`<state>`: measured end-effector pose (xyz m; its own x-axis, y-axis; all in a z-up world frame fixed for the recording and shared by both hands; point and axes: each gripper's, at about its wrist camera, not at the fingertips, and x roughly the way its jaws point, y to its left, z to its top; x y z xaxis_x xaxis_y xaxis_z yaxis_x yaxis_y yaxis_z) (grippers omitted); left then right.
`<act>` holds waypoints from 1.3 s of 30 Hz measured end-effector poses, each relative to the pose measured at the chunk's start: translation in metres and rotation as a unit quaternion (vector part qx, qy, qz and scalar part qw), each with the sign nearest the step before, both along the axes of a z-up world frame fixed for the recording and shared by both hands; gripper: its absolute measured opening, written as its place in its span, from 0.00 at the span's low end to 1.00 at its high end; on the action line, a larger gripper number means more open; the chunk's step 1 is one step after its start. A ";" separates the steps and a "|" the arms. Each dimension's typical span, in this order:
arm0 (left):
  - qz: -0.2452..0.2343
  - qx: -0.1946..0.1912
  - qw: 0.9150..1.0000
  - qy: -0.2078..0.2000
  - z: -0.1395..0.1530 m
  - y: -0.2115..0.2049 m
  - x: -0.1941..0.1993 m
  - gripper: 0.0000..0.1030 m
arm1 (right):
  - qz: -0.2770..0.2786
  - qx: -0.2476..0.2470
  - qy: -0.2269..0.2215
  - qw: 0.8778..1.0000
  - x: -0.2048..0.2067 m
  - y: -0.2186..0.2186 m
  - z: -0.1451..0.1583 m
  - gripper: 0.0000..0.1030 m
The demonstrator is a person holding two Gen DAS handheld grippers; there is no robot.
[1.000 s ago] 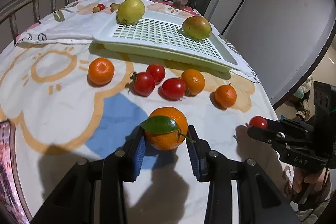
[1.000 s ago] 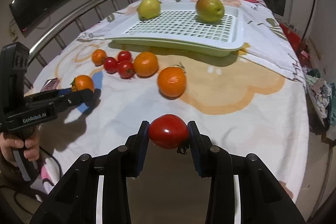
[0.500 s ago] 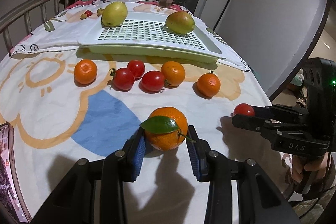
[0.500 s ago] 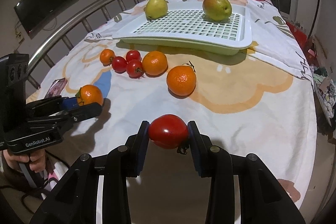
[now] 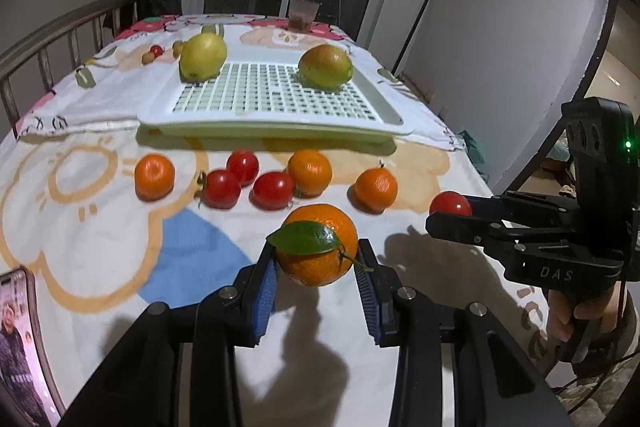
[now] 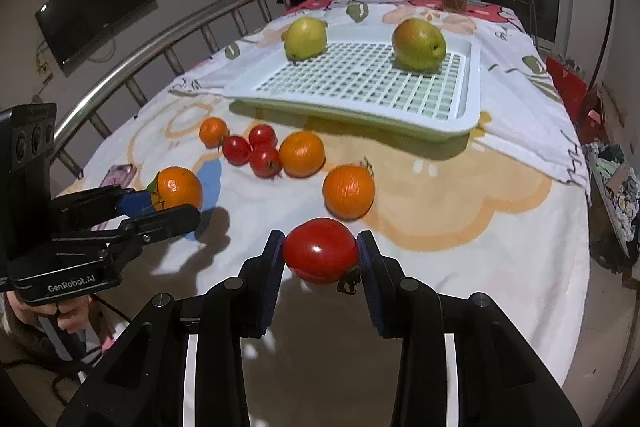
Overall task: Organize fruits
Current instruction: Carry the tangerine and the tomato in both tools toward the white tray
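Observation:
My left gripper (image 5: pixel 317 279) is shut on an orange with a green leaf (image 5: pixel 318 245), held above the tablecloth; it also shows in the right wrist view (image 6: pixel 176 187). My right gripper (image 6: pixel 321 259) is shut on a red tomato (image 6: pixel 321 250), seen from the left wrist at the right (image 5: pixel 450 203). On the cloth lie three oranges (image 5: pixel 154 175) (image 5: pixel 310 167) (image 5: pixel 376 185) and three tomatoes (image 5: pixel 221 188) (image 5: pixel 243 165) (image 5: pixel 273 190). A white slotted tray (image 5: pixel 272 121) at the back holds two pears (image 5: pixel 203 57) (image 5: pixel 325 67).
A phone (image 5: pixel 20 347) lies at the table's near left edge. A cup (image 5: pixel 304 15) stands at the far end. A metal railing (image 6: pixel 160 43) runs along the left side. Small fruits (image 5: pixel 154 53) lie behind the tray. The table's right edge drops off to the floor.
Both grippers have risen and drawn closer to the tray with their fruit still held. The row of loose fruit and the tray have not moved.

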<state>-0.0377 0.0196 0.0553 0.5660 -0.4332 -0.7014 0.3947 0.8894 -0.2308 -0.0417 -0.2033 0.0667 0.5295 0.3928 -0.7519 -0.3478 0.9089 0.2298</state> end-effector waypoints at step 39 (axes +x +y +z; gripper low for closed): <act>-0.008 0.030 0.999 0.020 0.056 -0.032 0.128 0.39 | 0.001 0.014 -0.008 1.000 0.115 -0.010 0.046 0.34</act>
